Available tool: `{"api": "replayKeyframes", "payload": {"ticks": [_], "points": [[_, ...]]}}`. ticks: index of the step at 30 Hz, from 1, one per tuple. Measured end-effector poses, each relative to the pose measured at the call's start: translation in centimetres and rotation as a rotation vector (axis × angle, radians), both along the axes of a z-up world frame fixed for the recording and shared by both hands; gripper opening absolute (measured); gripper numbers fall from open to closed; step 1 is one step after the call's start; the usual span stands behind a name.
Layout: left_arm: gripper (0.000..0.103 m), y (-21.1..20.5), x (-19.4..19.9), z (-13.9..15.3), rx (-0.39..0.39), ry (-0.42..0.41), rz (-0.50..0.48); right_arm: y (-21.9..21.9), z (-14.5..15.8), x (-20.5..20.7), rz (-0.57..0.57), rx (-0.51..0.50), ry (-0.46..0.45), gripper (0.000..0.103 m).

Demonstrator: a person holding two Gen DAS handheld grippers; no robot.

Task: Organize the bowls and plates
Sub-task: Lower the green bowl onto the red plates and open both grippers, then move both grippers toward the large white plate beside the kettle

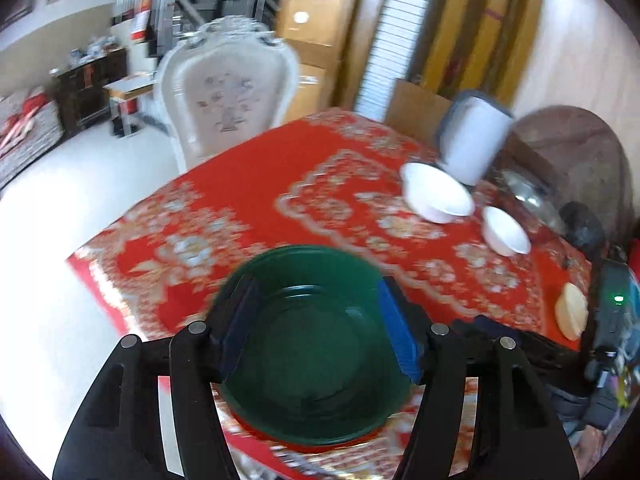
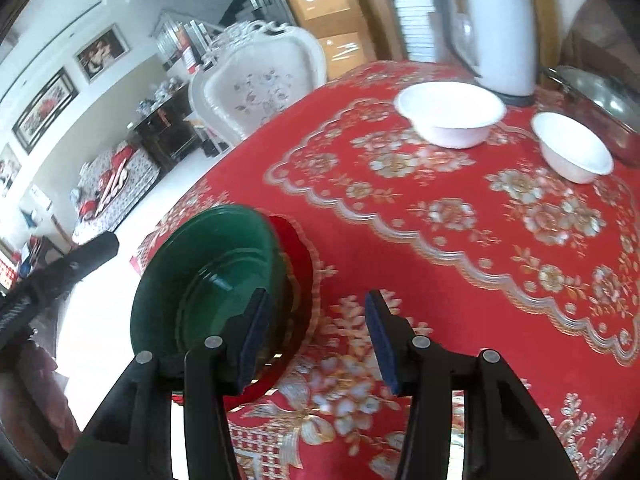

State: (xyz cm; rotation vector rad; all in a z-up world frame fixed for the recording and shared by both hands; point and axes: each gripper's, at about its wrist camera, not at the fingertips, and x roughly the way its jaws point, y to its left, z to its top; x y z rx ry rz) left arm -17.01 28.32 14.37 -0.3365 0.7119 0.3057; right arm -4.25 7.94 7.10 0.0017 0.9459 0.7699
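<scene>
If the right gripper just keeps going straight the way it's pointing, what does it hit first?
Most likely the red tablecloth. The right gripper is open and angled down at bare cloth, just right of the green bowl. Depth is uncertain.

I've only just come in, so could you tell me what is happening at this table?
A person with two handheld grippers is sorting dishes on a red tablecloth. The green bowl sits nested in a red dish near the table's edge. The left gripper is open above it, holding nothing; the right gripper is open beside it. Two white bowls wait by the kettle.
</scene>
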Motion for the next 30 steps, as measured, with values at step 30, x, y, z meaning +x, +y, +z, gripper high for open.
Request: {"api": "replayKeyframes", "payload": {"ticks": [30], "points": [[0.062, -10.9, 19.8, 3.6, 0.089, 0.068, -0.235, -10.0, 4.0, 12.1, -0.254, 0.028, -0.028, 0.058]]}}
